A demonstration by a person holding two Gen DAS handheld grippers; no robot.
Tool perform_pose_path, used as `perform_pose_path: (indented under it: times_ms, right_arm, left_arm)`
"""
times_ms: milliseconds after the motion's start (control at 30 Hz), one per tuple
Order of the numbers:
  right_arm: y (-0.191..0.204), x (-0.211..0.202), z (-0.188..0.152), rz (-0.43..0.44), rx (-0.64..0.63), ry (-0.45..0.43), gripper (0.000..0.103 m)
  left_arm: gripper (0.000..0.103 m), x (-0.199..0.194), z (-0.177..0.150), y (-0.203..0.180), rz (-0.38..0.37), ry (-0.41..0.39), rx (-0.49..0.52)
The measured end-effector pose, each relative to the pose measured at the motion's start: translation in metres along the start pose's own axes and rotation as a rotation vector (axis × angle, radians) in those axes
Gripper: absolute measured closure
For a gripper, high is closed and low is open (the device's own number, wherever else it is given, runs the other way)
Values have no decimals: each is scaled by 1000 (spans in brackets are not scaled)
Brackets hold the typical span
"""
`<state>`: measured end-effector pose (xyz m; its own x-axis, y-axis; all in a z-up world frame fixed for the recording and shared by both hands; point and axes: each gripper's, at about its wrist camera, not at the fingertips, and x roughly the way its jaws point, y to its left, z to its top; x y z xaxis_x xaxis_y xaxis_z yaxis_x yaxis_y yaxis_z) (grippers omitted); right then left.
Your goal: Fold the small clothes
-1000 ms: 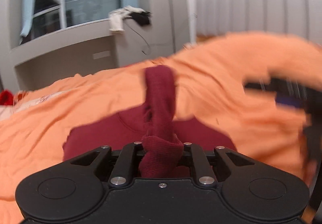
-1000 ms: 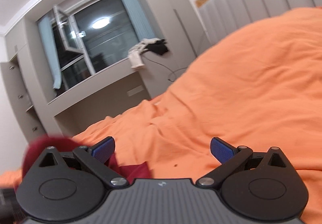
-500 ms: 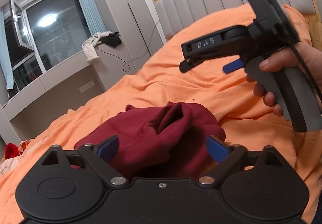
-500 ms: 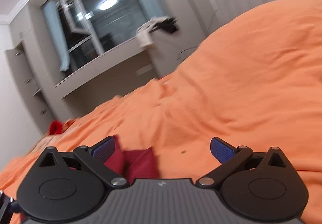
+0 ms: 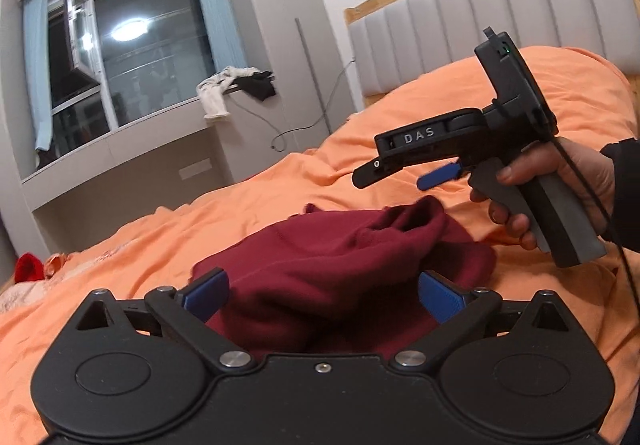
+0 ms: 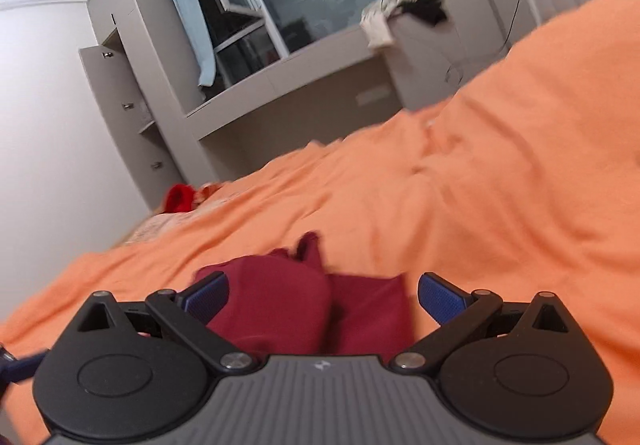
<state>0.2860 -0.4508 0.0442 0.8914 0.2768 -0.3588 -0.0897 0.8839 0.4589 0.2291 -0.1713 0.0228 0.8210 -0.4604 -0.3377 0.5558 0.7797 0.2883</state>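
Observation:
A small dark red garment (image 5: 336,265) lies bunched on the orange bedspread (image 5: 400,165). My left gripper (image 5: 322,295) is open, its blue pads either side of the garment's near edge, holding nothing. My right gripper (image 5: 400,175), held in a hand, hovers open above the garment's right side in the left wrist view. In the right wrist view the right gripper (image 6: 322,295) is open over the garment (image 6: 304,301), which lies partly folded on the bedspread (image 6: 480,205).
A grey padded headboard (image 5: 500,33) stands at the back right. A window ledge with a white and black heap of clothes (image 5: 236,89) is at the back. A bright red item (image 5: 28,267) lies at the bed's far left edge.
My left gripper let go of the red garment, opened, and the garment dropped onto the bed. My right gripper swung left over the garment, staying open.

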Motion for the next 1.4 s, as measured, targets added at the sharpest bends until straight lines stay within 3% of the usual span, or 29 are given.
perform_pose_path:
  times_ms: [100,200,300,333,433,500,600,900,967,1133,1233,1400]
  right_arm:
    - [15,12,2,41,-31,35,7]
    - [24,27,-2,-26,-100,80,19]
    - [16,38,-6,-65,-58,118,40]
    - [13,40,-7,-67,-39,125,45]
    - [4,38,-9,-55,-3,131,64]
    - [6,35,-8,-56,-11,116,83]
    - [14,28,-6,-63,-42,85,95]
    - [14,-15,17,-80,-56,-68,96]
    - [6,-16,18,-110,-46,-57,96]
    - [-15,7,-1,-177,-22,69,95]
    - [-19,5,-8,-176,-22,65,84]
    - [-13,-19,-9,-179,-50,21,46]
  left_arm:
    - [2,4,-3,13,34,23,-24]
    - [5,11,-8,26,50,70,-59]
    - [17,17,-12,36,30,124,-98]
    - [27,18,-13,38,29,135,-111]
    - [39,19,-15,41,46,137,-114]
    - [47,21,-14,39,60,132,-109]
    - [55,20,-18,34,84,108,-64]
    - [62,13,-18,18,39,47,4]
    - [61,15,-21,7,33,51,47]
    - [60,19,-30,-17,60,46,154]
    - [58,18,-29,-14,54,53,127]
    - [57,17,-28,-10,27,62,100]
